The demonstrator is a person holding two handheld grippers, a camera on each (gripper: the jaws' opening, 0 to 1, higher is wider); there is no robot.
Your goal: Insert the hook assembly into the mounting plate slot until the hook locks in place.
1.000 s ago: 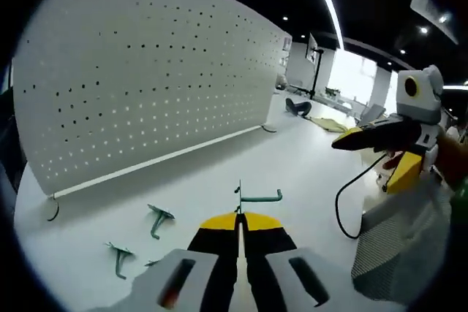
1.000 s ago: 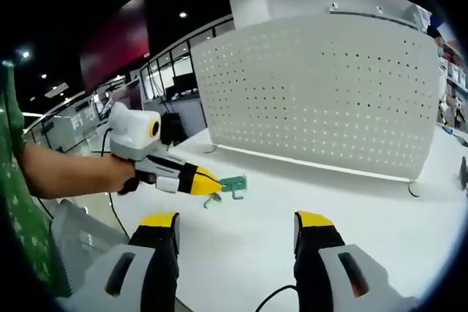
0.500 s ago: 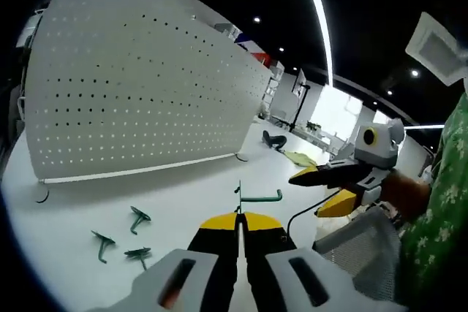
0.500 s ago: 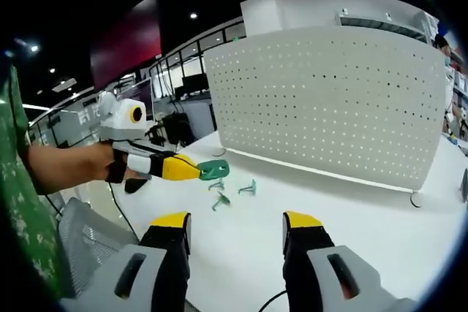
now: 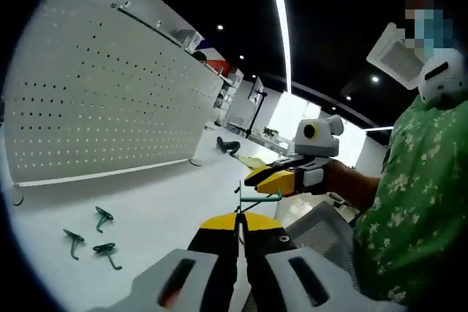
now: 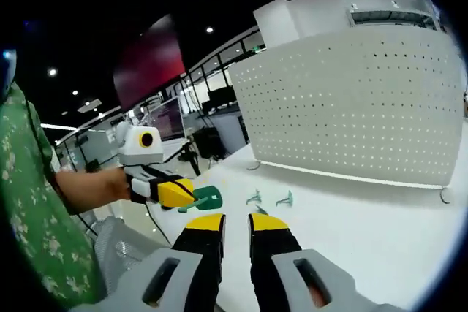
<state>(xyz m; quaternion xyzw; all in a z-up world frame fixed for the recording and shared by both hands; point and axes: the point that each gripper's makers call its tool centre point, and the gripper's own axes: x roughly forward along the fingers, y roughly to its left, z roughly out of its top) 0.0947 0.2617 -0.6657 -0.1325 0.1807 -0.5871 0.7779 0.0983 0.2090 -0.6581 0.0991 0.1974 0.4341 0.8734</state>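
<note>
Green metal hook assembly (image 5: 257, 196): gripped at its plate end by the left tongs (image 5: 239, 223), jaws pressed together on it, held above the white counter (image 5: 153, 217). Right tongs (image 6: 235, 222): jaws narrow, a slim gap, nothing between them, close beside the hook. White perforated mounting plate (image 6: 365, 104): upright on the counter. Three spare green hooks (image 5: 91, 237): loose before it.

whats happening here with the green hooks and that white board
A person holds a gripper in each hand. The left gripper is shut on a green hook, held up off the white table. The right gripper has its jaws a little apart and holds nothing. Spare hooks lie on the table. The pegboard stands behind them, no hook in it yet.
</note>
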